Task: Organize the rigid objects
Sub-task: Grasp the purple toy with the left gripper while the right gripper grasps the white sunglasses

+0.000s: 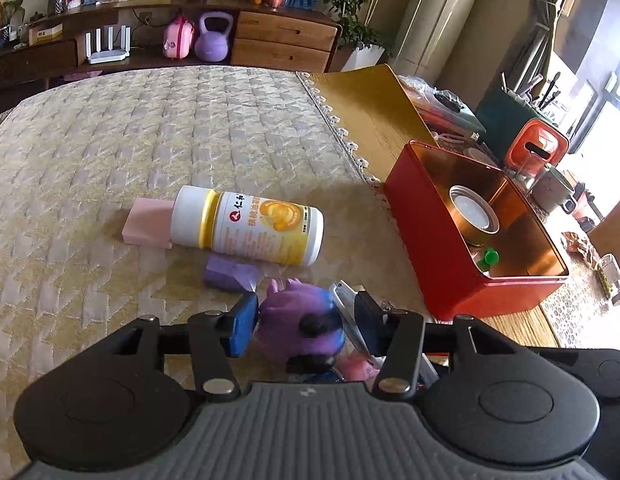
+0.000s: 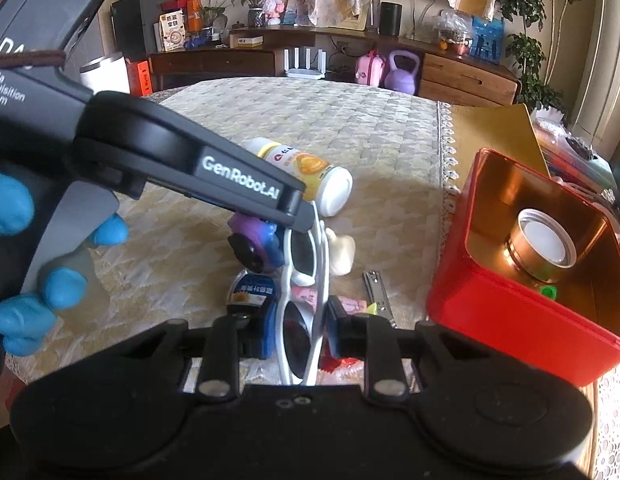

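My right gripper (image 2: pixel 301 330) is shut on white sunglasses (image 2: pixel 304 256), its blue pads pinching one lens edge-on above the table. My left gripper (image 1: pixel 306 316) straddles a purple toy (image 1: pixel 298 320). The left pad touches the toy, and the sunglasses' far end (image 1: pixel 343 300) lies against the right finger. Whether the pads press I cannot tell. In the right wrist view that gripper's finger (image 2: pixel 300 216) sits over the glasses' tip beside the purple toy (image 2: pixel 252 236). An open red tin (image 1: pixel 429 240) stands to the right, holding a round metal lid (image 1: pixel 473 216) and a green piece (image 1: pixel 487 260).
On the woven cloth lie a white bottle with a yellow label (image 1: pixel 246 226), a pink block (image 1: pixel 148 224) and a purple block (image 1: pixel 230 274). Nearer me are a cream figure (image 2: pixel 341 254), nail clippers (image 2: pixel 379 294) and a small round tin (image 2: pixel 250 292). A blue-gloved hand (image 2: pixel 22 320) holds the left gripper.
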Tool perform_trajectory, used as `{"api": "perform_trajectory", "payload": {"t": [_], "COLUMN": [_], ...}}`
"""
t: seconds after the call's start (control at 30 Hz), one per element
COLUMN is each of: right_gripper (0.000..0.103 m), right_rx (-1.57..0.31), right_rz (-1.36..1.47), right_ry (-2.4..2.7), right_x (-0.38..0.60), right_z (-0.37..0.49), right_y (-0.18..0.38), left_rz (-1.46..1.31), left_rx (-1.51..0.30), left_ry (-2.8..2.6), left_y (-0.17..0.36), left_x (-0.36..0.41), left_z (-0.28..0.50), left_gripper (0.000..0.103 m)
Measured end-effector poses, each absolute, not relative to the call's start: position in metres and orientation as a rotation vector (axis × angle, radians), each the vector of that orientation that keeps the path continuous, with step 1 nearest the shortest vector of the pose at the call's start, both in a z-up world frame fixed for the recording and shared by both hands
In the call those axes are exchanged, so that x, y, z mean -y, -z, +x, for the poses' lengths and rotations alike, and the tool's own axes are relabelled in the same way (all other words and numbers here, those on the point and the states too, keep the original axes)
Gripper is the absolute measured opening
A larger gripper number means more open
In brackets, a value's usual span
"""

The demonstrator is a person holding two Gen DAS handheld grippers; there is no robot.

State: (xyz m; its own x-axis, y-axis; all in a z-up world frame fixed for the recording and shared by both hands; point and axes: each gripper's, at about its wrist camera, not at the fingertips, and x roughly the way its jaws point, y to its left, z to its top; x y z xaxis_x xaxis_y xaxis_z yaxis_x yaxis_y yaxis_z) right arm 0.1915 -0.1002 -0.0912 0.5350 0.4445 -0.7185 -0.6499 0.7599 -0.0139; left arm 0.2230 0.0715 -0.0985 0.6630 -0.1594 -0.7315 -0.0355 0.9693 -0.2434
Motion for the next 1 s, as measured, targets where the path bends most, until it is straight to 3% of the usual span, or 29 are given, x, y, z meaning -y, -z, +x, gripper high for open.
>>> {"api": "perform_trajectory", "payload": {"t": [0.1,1.0], "right_gripper": [0.023,0.023], "right_rx": [-0.773,-0.851], "right_rz": [-0.278,-0.046], "right_ry": [-0.658,-0.631], "right_x": [0.104,0.138], "right_z": [0.195,0.211], "right_y": [0.092,0.095], "left_rz": [-0.250,-0.486], "left_rx": [-0.848,-0.912], "left_ry": [0.074,-0.024], "left_y": [0.101,0.125], "left_x": [-0.073,-0.086], "left_z": [0.222,0.261], "left_gripper": [0.068,0.067]}}
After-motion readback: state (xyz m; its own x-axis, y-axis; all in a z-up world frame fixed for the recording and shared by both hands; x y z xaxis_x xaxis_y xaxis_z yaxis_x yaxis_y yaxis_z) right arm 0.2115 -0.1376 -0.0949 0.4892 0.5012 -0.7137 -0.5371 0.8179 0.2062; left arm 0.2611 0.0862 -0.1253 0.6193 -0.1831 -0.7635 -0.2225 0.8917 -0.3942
